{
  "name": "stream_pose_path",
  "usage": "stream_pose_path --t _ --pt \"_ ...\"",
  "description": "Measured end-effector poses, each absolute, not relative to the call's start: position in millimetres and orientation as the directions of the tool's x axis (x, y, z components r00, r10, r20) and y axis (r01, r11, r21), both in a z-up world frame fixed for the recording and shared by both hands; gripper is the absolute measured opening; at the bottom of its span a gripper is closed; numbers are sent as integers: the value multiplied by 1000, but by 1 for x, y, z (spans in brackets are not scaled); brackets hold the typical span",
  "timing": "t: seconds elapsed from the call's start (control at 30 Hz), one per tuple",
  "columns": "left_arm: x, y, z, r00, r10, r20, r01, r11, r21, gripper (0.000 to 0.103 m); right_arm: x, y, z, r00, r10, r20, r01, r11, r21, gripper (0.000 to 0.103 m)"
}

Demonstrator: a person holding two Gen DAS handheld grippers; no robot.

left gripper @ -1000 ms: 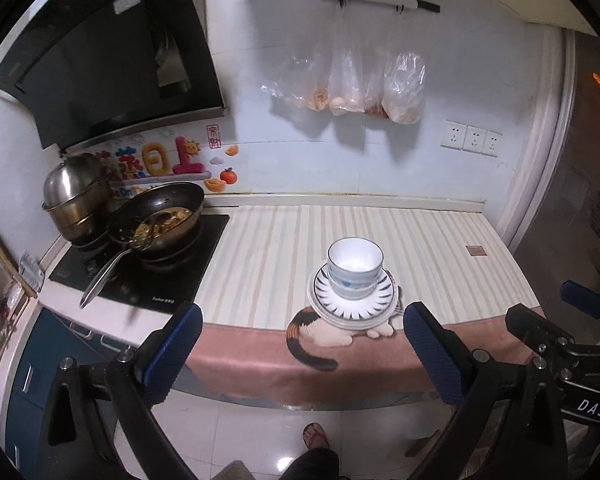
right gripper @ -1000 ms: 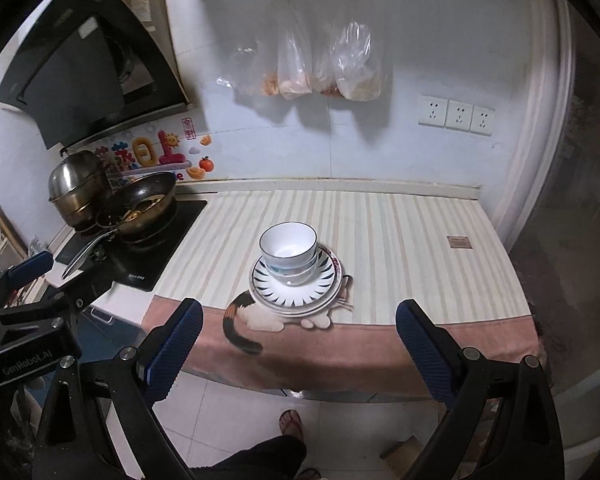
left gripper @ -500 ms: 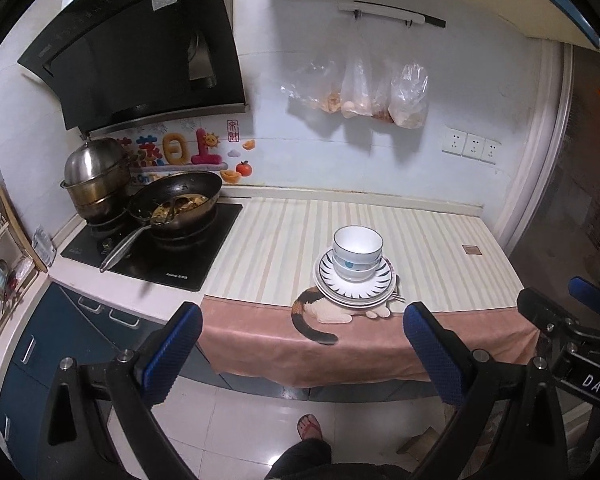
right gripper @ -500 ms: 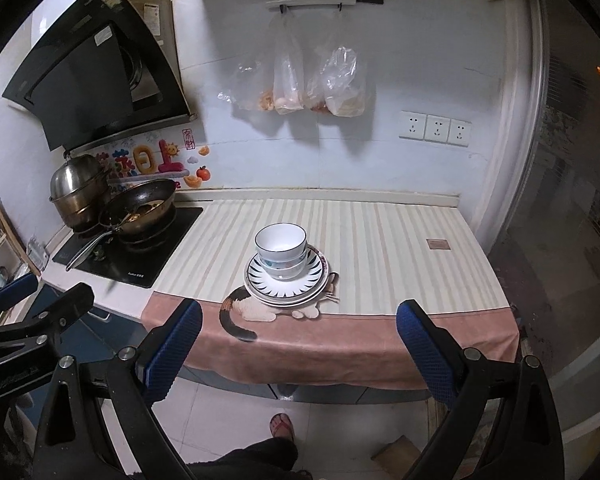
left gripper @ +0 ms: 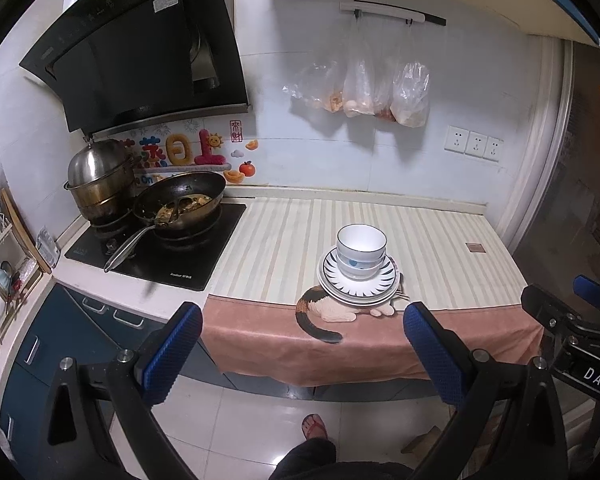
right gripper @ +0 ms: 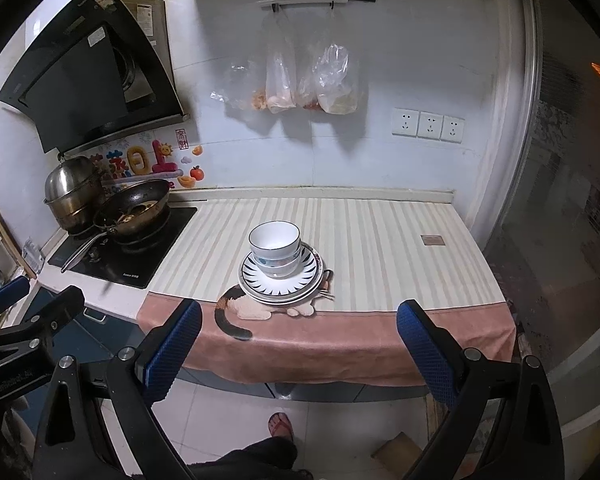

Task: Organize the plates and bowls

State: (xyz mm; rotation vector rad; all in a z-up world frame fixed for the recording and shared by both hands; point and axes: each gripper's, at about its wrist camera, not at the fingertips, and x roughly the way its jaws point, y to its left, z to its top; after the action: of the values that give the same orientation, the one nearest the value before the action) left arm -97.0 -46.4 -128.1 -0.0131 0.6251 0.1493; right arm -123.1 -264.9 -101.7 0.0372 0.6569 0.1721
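- Both of my grippers are farther from the counter than one second ago; the stack of dishes looks smaller now and more floor shows below my fingers, so I am stepping back.
- Nothing on the counter has changed in that second: the bowls (left gripper: 361, 249) sit nested, one inside another, on the plates (left gripper: 359, 285), in the same place on the striped cloth (left gripper: 452, 264).
- I judge from this that the stacking is done or nearly done, and that I am pulling away, not coming in for a new grasp.
- My left gripper (left gripper: 302, 354) is spread wide and holds nothing; its blue pads (left gripper: 434, 354) stand well apart.
- From this gripper the stack lies ahead and above the gap, a little toward the right pad, well apart from both.
- My right gripper (right gripper: 298, 350) is also spread wide and empty.
- From it the bowls (right gripper: 275, 249) and plates (right gripper: 281, 280) lie ahead, slightly left of the middle of the gap, not touching any finger.
- Far to the left of both tools the wok (left gripper: 180, 204) stands on the black hob (left gripper: 160, 248), well apart from the stack.
- Beside the plates, on their right edge, I see something thin like chopsticks, but it is too small to be sure.
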Motion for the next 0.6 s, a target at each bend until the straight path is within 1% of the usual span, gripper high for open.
stream_pose_path --t 0.23,0.6 --pt "-100 -49 -128 801 141 -581 -148 988 36 103 -124 -264 -103 780 163 -604 -144 986 80 100" --pt "-97 -36 -127 806 111 -582 -112 993 36 103 -126 -265 -103 785 160 -599 -142 987 77 100"
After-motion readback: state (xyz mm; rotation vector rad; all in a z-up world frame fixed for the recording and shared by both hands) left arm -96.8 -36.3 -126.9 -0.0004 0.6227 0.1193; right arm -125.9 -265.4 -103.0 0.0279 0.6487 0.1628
